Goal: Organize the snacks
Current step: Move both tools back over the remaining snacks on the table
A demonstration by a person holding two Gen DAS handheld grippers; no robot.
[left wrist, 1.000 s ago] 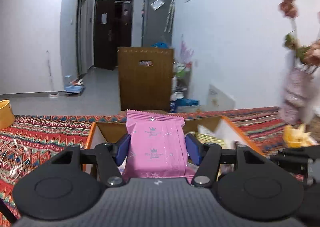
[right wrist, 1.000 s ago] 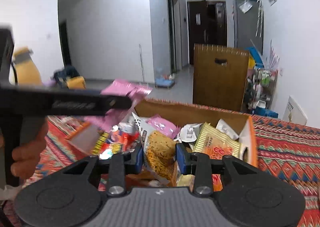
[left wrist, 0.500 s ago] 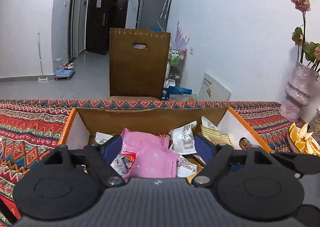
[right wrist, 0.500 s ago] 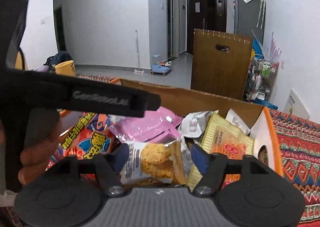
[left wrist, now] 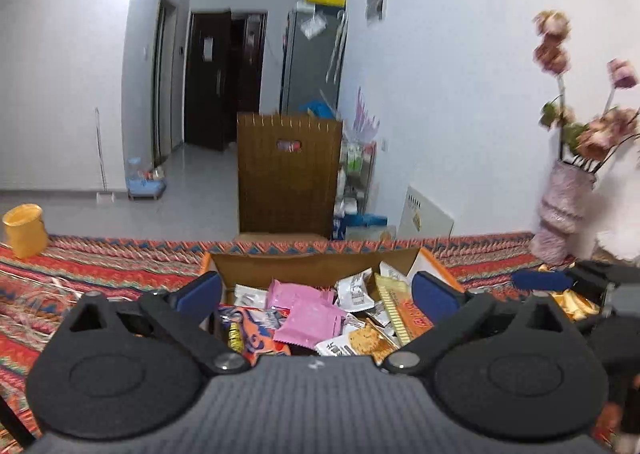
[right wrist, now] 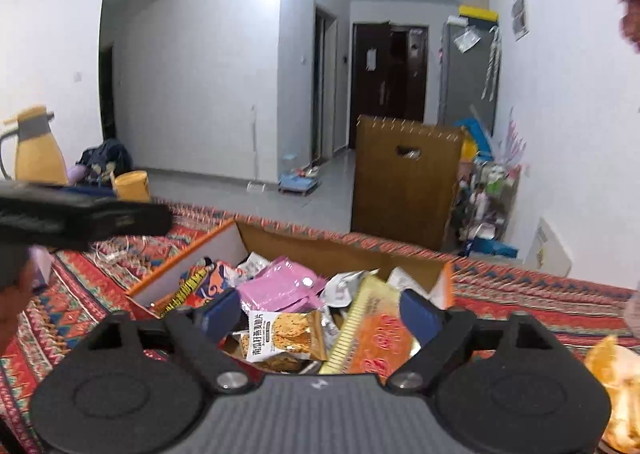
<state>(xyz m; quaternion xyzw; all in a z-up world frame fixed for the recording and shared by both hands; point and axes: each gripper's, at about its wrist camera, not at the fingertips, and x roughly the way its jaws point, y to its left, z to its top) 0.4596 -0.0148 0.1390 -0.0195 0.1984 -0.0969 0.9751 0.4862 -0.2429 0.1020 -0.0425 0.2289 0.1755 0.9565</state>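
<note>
Both grippers are standing wide with nothing between their pads, their jaws having just been opening: the left gripper (left wrist: 316,288) and the right gripper (right wrist: 320,310) are each hanging above and short of the cardboard box (left wrist: 312,264) on the patterned cloth (left wrist: 100,258). Snacks are lying loose in the box ahead of and below both claws. The pink packet (left wrist: 308,316) is sitting nearer the left claw, tilted, while the biscuit packet (right wrist: 286,336) is lying just under the right one, its long side running across the jaws. No loose snack is showing outside the box, so any next pick is probably lying elsewhere.
</note>
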